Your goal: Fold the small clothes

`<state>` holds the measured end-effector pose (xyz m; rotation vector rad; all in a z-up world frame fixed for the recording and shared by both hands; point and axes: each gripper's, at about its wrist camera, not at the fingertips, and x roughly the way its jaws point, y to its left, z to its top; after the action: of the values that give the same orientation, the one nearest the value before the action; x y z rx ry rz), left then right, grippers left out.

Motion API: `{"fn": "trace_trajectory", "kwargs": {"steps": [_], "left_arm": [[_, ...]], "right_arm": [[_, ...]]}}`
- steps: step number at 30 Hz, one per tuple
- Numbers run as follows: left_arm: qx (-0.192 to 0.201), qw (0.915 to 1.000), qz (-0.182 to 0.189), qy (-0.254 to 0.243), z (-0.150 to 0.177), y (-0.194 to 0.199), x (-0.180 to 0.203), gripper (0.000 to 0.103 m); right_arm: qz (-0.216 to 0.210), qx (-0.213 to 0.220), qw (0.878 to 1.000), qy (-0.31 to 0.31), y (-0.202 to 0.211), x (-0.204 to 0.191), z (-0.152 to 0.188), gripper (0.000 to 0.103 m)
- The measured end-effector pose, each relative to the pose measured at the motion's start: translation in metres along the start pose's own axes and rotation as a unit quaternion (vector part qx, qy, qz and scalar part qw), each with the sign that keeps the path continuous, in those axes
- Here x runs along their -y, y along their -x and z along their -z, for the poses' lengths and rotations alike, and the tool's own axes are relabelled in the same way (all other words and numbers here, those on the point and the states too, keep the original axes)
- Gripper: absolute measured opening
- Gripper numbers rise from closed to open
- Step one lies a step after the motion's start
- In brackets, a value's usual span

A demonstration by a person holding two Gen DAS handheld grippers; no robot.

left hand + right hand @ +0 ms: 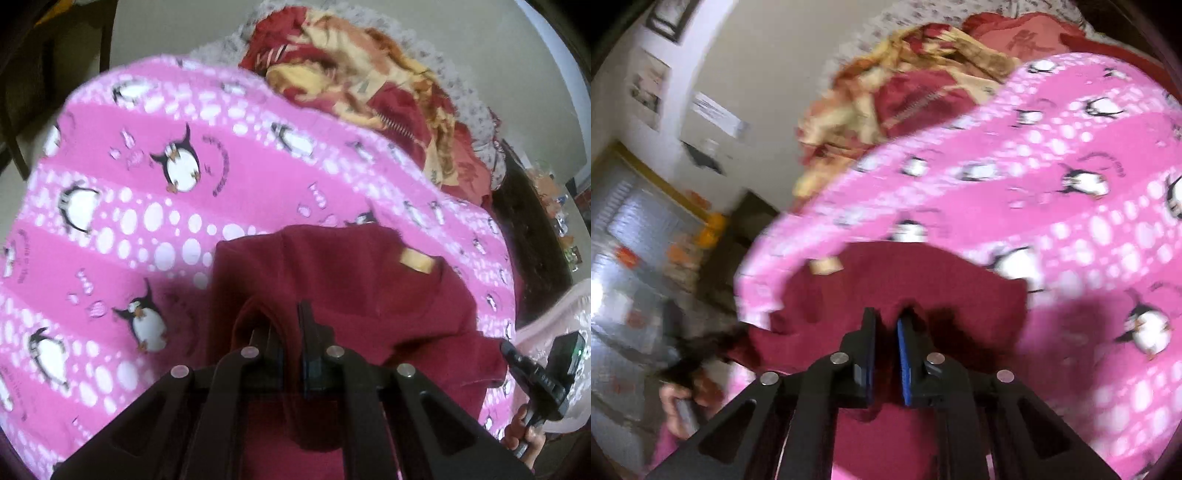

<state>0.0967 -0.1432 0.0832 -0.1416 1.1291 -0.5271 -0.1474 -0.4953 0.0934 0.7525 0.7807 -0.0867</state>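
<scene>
On the pink penguin-print blanket (155,192) lies the maroon garment (351,280), each edge pinched in a tool — left tool (286,328) and right tool (886,332) both clamped on cloth. Thin bites could slip mid-fold — or snag blanket, I judge.

Left gripper (291,325) and right gripper (886,332) — both nearly closed (narrow gaps)

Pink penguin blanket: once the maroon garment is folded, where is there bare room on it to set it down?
The pink penguin blanket lies bare to the left of the maroon garment and beyond it, up to the red and yellow floral blanket heaped at the far edge. It is crowded near the front, where the left gripper and right gripper both pinch the garment.
</scene>
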Motion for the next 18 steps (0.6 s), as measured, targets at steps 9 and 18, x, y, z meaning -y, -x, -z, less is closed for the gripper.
{"fn": "trace_trajectory", "kwargs": {"steps": [9,18], "left_arm": [[0.036,0.9985,0.040,0.001,0.002,0.028,-0.010,0.067],[0.034,0.9993,0.015,0.006,0.009,0.027,-0.017,0.067]], "right_arm": [[-0.045,-0.051,0.993,0.098,0.026,-0.022,0.049,0.034],[0.008,0.003,0.997,0.081,-0.054,-0.034,-0.016,0.044]]}}
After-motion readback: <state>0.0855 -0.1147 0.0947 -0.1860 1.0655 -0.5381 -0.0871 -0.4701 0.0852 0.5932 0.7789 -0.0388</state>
